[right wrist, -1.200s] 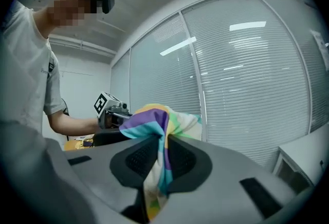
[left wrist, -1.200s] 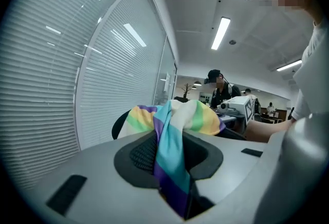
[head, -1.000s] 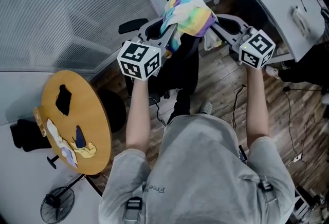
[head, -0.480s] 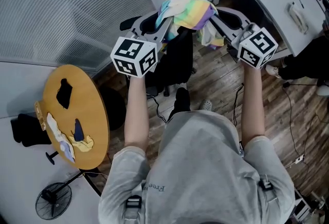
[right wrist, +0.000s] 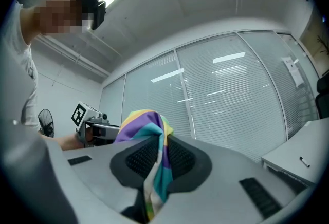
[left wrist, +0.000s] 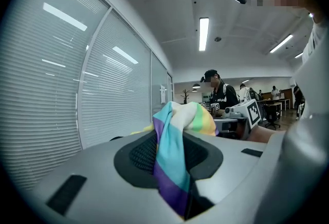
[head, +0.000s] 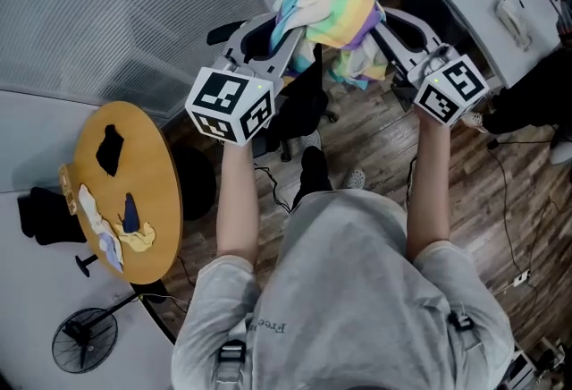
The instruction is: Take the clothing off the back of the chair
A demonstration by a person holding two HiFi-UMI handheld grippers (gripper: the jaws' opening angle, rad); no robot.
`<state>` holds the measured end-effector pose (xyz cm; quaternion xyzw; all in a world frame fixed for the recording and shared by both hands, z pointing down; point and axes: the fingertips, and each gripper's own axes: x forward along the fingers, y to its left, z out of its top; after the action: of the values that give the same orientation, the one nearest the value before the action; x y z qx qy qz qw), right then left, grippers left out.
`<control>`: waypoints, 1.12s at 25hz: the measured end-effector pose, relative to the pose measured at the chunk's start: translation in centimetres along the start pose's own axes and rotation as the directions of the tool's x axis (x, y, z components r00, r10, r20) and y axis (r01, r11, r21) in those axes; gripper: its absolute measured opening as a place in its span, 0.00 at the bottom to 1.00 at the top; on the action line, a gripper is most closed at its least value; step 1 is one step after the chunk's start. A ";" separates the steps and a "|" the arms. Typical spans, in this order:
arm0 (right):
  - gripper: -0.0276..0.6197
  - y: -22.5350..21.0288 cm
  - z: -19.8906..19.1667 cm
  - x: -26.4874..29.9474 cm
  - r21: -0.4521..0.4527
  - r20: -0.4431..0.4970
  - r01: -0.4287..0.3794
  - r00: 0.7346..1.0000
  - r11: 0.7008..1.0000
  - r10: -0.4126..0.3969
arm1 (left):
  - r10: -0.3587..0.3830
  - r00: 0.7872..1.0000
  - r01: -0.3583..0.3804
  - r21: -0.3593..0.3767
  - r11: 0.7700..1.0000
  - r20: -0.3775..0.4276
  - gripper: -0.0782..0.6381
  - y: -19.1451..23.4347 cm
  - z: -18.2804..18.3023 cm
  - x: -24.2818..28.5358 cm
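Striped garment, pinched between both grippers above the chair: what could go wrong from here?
The left gripper and right gripper each pinch only a narrow fold of the striped garment, so it may slip free. Its loose end hangs close to the chair and could snag.

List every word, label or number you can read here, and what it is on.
"Free": on the grey shirt, upside down in the head view.
Left marker cube, right marker cube: square patterns only, no words.
Notice on the glass partition: too small to read.
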<state>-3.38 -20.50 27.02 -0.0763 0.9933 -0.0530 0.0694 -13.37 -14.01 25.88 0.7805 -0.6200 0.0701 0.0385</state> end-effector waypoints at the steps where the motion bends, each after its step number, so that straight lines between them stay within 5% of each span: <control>1: 0.14 0.0 0.1 -0.8 0.005 0.010 0.008 1.000 1.000 -0.008 | -0.002 1.000 0.002 0.003 1.000 0.002 0.27 -0.8 0.0 0.0; 9: 0.14 -0.5 0.9 -9.6 0.029 0.065 0.080 0.995 0.996 -0.082 | -0.071 0.997 0.071 -0.006 0.997 0.008 0.27 -9.5 -0.4 1.0; 24: 0.14 -3.0 -3.1 -10.4 0.096 -0.004 0.235 0.972 0.967 -0.236 | -0.229 0.973 0.221 -0.153 0.963 -0.035 0.27 -9.2 -5.6 4.5; 28: 0.14 -3.3 -4.5 -15.1 0.111 -0.041 0.275 0.961 0.955 -0.272 | -0.266 0.962 0.251 -0.184 0.950 -0.065 0.27 -13.4 -7.5 5.4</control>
<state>11.21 -20.92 33.84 -0.2081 0.9692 -0.1204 0.0530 0.39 -15.01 34.51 0.8447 -0.5139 0.0445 0.1430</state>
